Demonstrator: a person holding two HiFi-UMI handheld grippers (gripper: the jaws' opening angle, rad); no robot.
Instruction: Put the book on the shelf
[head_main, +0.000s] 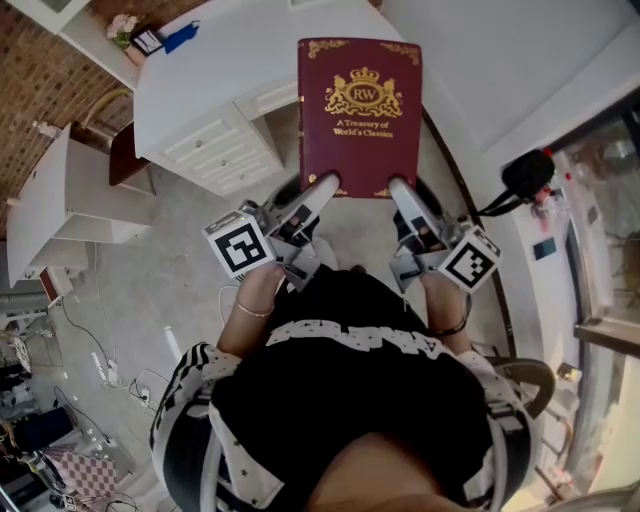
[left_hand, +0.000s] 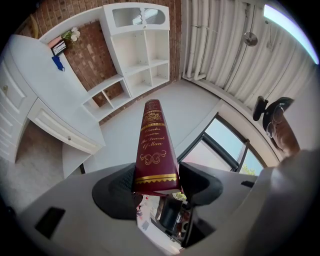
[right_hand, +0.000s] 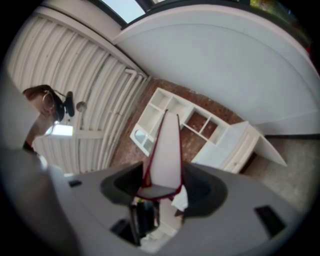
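Note:
A maroon hardback book (head_main: 360, 115) with gold lettering is held flat in front of me, cover up. My left gripper (head_main: 322, 189) is shut on its near left corner, the spine side (left_hand: 154, 150). On the near right corner my right gripper (head_main: 402, 192) is shut too, with the white page edge (right_hand: 167, 150) between its jaws. The white cubby shelf (left_hand: 137, 55) stands against a brick wall, far ahead in the left gripper view. In the right gripper view the shelf (right_hand: 175, 117) also shows behind the book.
A white desk with drawers (head_main: 215, 110) stands to the left, with small items at its far corner (head_main: 150, 40). A low white cabinet (head_main: 60, 195) is further left. A black device (head_main: 528, 172) sits on the ledge at right. Cables lie on the floor (head_main: 100, 360).

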